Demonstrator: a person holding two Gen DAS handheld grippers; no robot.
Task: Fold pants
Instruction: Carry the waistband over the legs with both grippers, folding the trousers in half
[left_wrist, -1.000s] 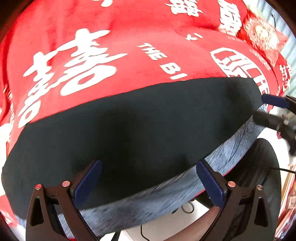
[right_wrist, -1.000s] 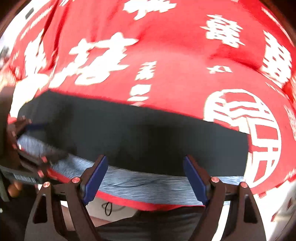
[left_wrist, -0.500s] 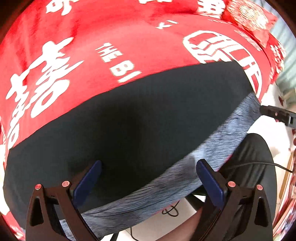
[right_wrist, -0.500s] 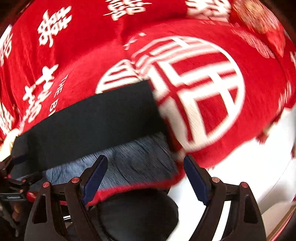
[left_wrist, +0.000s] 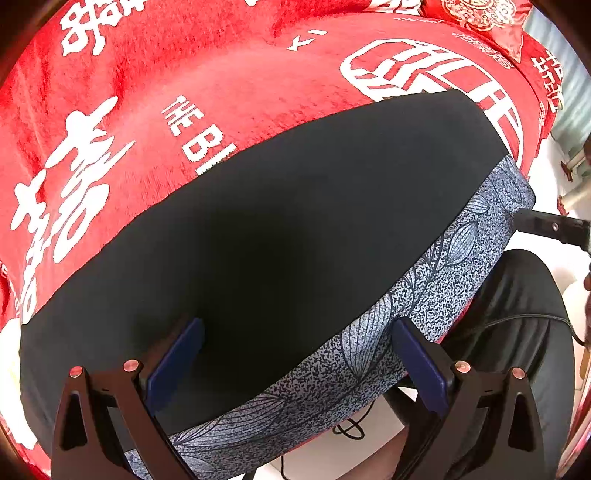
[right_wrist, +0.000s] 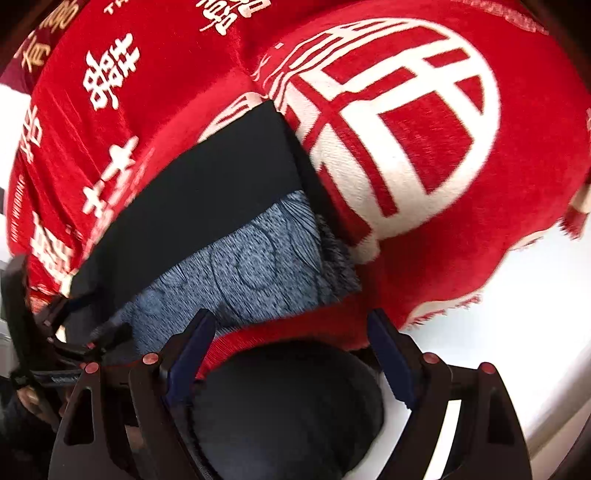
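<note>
The pants (left_wrist: 295, 221) lie folded lengthwise on a red blanket (left_wrist: 229, 92), a black layer on top and a blue-grey patterned layer (left_wrist: 424, 295) showing along the near edge. My left gripper (left_wrist: 297, 350) hovers open over that near edge, nothing between its pads. My right gripper (right_wrist: 290, 347) is open too, just off the near edge by the right end of the pants (right_wrist: 207, 192), where the patterned layer (right_wrist: 251, 266) shows. Each gripper appears at the side of the other's view: the right gripper (left_wrist: 550, 229), the left gripper (right_wrist: 62, 332).
The red blanket (right_wrist: 406, 129), printed with white characters, drapes over the near edge, fringe at its right corner. A person's dark-trousered leg (right_wrist: 288, 406) is right below the grippers. White floor (right_wrist: 498, 332) with a black cable (left_wrist: 347, 428) lies beyond the edge.
Both views have slid rightward along the pants. The right gripper has swung from the middle to the pants' right end and rolled. Both stay open and empty.
</note>
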